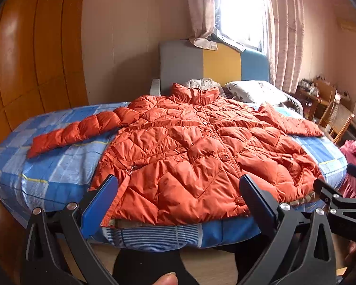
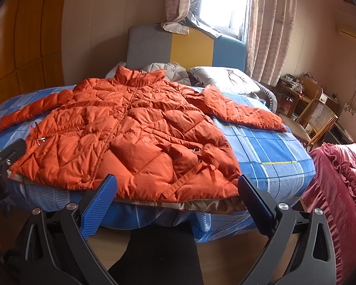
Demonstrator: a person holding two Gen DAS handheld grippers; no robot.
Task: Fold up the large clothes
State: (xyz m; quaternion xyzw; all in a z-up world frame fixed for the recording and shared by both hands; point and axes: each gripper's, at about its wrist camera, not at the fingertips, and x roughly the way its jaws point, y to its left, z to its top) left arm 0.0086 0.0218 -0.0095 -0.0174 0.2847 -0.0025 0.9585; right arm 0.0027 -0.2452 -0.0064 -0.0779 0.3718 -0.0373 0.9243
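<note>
An orange quilted puffer jacket [image 1: 189,152] lies flat and face up on the bed, buttoned, collar toward the headboard and both sleeves spread outward. The right wrist view shows the same jacket [image 2: 135,137] with its hem at the near edge of the bed. My left gripper [image 1: 178,190] hangs open just short of the hem, blue pads wide apart, nothing between them. My right gripper [image 2: 176,188] is open too, in front of the hem's right half. Each gripper's black frame shows at the edge of the other's view.
The bed [image 1: 47,173] has a blue checked sheet, with pillows [image 1: 256,91] and a grey, yellow and blue headboard [image 1: 213,64] at the far end. A wooden wardrobe [image 1: 35,59] stands left. A wicker chair [image 2: 318,121] and a red ruffled cover [image 2: 344,190] are right.
</note>
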